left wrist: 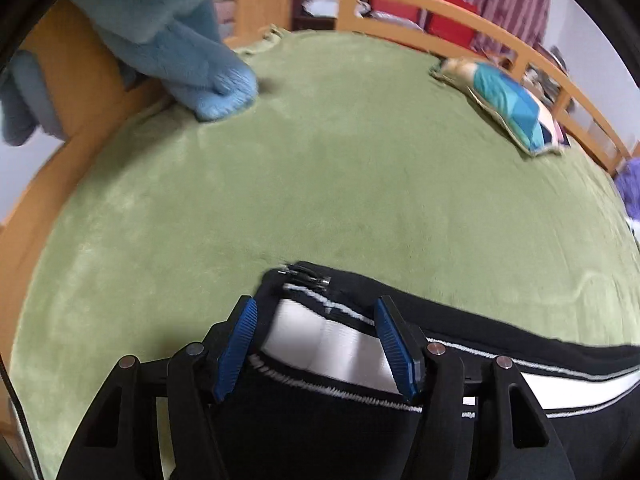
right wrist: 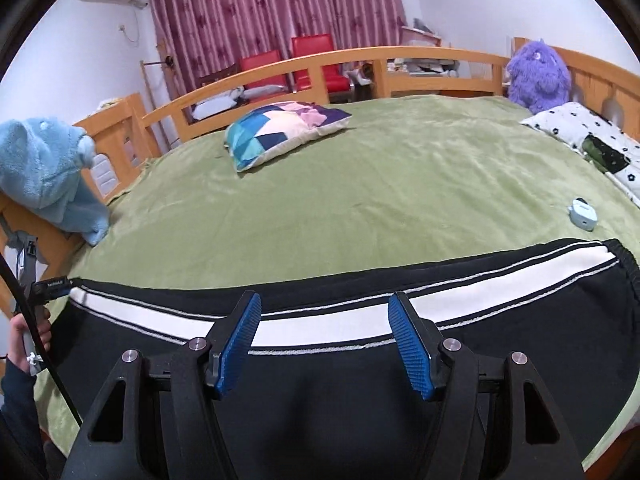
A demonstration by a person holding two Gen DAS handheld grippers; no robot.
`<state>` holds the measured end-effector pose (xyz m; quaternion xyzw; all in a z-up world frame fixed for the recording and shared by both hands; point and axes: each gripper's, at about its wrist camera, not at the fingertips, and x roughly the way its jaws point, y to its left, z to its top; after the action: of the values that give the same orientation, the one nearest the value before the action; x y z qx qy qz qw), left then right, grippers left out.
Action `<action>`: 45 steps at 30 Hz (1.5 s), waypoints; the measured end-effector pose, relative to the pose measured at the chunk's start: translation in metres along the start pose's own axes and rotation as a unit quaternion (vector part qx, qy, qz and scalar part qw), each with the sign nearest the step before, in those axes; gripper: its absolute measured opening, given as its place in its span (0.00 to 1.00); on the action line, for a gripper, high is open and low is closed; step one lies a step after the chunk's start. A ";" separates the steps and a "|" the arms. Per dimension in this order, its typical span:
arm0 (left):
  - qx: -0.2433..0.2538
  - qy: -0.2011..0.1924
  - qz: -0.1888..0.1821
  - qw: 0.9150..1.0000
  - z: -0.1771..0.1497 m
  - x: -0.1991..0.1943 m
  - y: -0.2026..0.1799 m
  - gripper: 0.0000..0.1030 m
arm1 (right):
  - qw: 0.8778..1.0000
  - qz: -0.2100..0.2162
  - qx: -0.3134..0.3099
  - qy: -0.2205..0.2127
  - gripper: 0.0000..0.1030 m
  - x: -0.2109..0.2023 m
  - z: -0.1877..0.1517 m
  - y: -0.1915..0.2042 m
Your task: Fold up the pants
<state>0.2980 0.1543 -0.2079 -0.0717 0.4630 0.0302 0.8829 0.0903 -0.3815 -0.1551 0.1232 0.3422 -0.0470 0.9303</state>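
Observation:
Black pants point(right wrist: 360, 380) with a broad white side stripe point(right wrist: 340, 324) lie stretched flat across the near side of a green blanket point(right wrist: 400, 184). The waistband point(right wrist: 626, 268) is at the right and the leg end point(right wrist: 80, 286) at the left. My right gripper point(right wrist: 324, 296) hovers open over the middle of the pants, with the stripe running under its fingers. In the left wrist view my left gripper point(left wrist: 314, 304) stands open over the leg end point(left wrist: 304, 276). The cloth lies flat between its blue pads point(left wrist: 240, 344), and no pinch shows. A hand point(right wrist: 22, 340) shows at the left edge.
A blue plush toy point(right wrist: 44, 168) sits at the bed's left corner and a patchwork pillow point(right wrist: 280, 128) lies far back. A purple plush point(right wrist: 538, 76) and a dotted quilt point(right wrist: 592, 140) are at the right. A small pale-blue case point(right wrist: 582, 214) lies near the waistband. A wooden rail point(right wrist: 320, 60) borders the bed.

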 end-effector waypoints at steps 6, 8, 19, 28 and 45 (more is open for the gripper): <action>-0.015 -0.079 -0.028 0.996 -0.002 -0.022 0.010 0.13 | 0.999 -0.019 0.024 0.026 0.63 0.012 -0.005 -0.015; -0.045 -0.102 -0.064 0.992 0.005 -0.037 0.027 0.12 | 0.999 -0.034 0.019 0.020 0.63 0.011 -0.006 -0.014; -0.051 -0.032 -0.021 0.998 -0.006 -0.019 0.026 0.44 | 0.990 -0.063 -0.046 0.116 0.63 0.054 -0.032 0.010; -0.027 -0.043 -0.065 0.997 -0.078 -0.089 0.034 0.62 | 0.988 -0.060 -0.070 0.123 0.63 0.054 -0.051 0.028; -0.170 -0.003 -0.140 0.976 -0.155 -0.073 0.102 0.62 | 0.998 -0.012 -0.012 0.058 0.59 -0.031 -0.067 0.047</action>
<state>0.1186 0.2317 -0.2450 -0.2843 0.4343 -0.0152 0.8546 0.0326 -0.3184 -0.1745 0.1098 0.3977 -0.0471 0.9097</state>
